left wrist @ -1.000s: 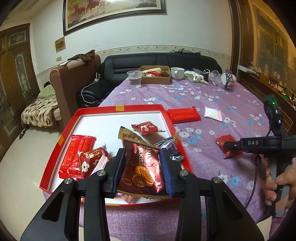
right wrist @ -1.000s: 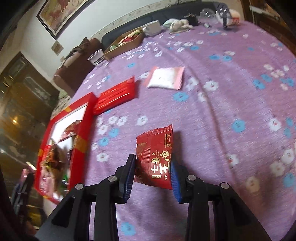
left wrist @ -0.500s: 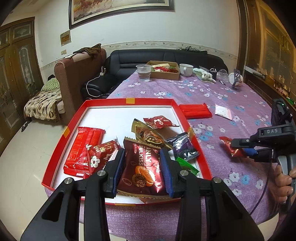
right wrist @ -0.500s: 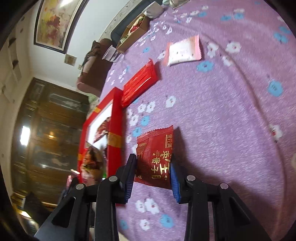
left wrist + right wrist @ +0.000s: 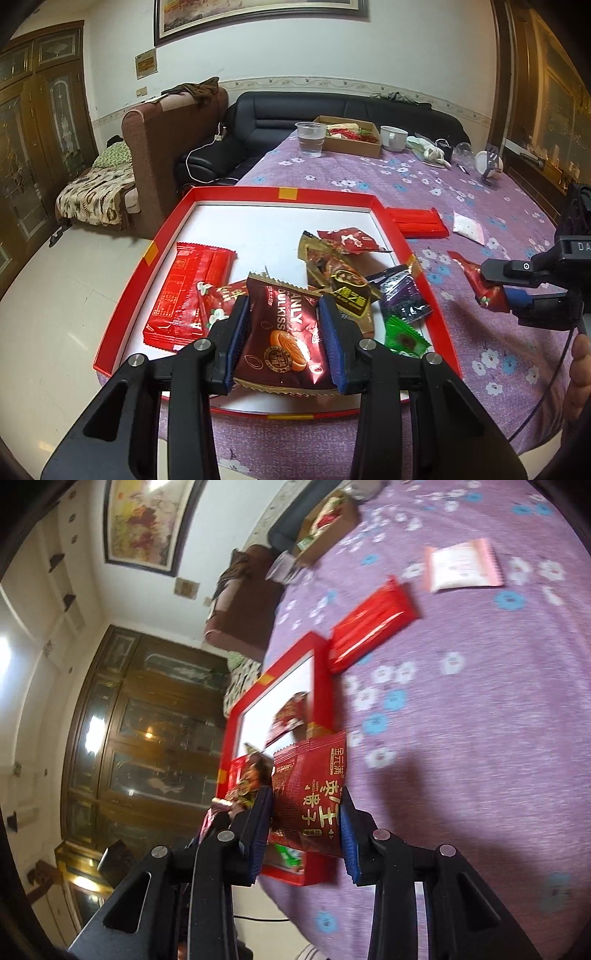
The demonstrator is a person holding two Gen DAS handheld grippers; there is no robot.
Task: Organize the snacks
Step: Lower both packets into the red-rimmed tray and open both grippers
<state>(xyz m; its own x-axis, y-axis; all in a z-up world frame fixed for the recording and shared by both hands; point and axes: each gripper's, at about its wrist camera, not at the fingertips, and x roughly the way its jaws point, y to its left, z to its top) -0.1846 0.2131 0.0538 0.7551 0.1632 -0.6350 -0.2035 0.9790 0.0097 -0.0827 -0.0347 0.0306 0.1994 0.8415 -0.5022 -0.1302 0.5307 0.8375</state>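
Currently both claws clenched: left claw point(image 5: 284, 326) gripping glossy brown foil cookie packet point(image 5: 284, 332) above shallow red cardboard tray point(image 5: 236, 192), right claw point(image 5: 304, 821) carrying red foil snack pouch point(image 5: 312, 794) over purple floral counter point(image 5: 480, 709) trayward, presumably for sorting.

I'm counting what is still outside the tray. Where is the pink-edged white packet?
In the left wrist view the pink-edged white packet lies on the purple tablecloth, right of the flat red pack beside the red tray.

The dark red wrapper point(image 5: 284, 332) is showing "ANLY" and "ULKISS", its first letters hidden. The right gripper's body point(image 5: 576, 248) is showing "DA" at the picture's edge. The red packet point(image 5: 314, 794) is carrying gold Chinese characters and small print reading "HAPPY".
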